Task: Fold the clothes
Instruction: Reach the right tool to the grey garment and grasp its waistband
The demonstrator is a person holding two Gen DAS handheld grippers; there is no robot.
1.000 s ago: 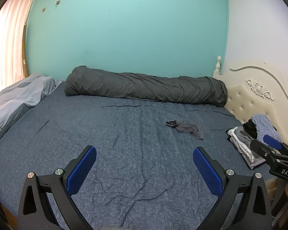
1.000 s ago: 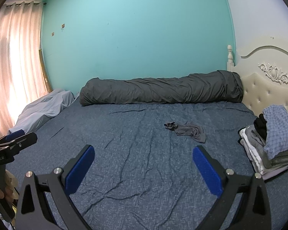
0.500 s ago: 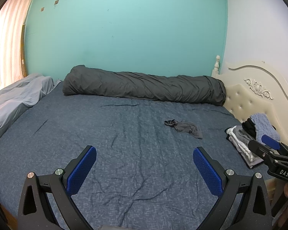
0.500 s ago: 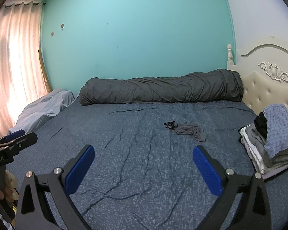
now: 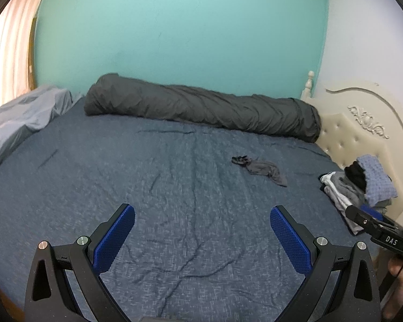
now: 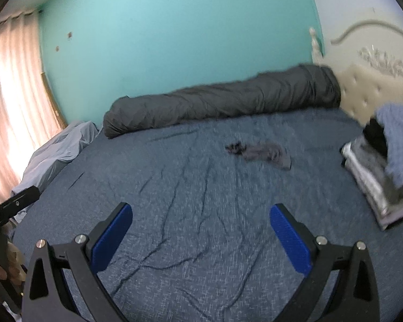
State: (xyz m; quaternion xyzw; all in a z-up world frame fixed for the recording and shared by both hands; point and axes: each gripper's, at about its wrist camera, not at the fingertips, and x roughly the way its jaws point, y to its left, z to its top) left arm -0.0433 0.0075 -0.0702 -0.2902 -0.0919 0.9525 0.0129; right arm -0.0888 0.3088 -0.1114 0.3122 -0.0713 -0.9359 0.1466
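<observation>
Clearly both the left gripper point(image 5: 202, 237) and right gripper point(image 6: 201, 236) hover spread and empty over the bed point(image 5: 121, 177). The small grey garment point(image 5: 260, 167) lies crumpled mid-bed, well apart from them. It looks light and limp; pinching an outer edge seems best.

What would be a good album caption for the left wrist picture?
Open left claw hovers over a blue bed, facing a crumpled grey garment and a stack of folded clothes.

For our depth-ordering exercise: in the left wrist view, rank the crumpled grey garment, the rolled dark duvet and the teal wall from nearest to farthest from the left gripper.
1. Crumpled grey garment, mid-bed, ahead and right of the left gripper.
2. Rolled dark duvet, along the bed's far edge.
3. Teal wall, behind the duvet.
</observation>
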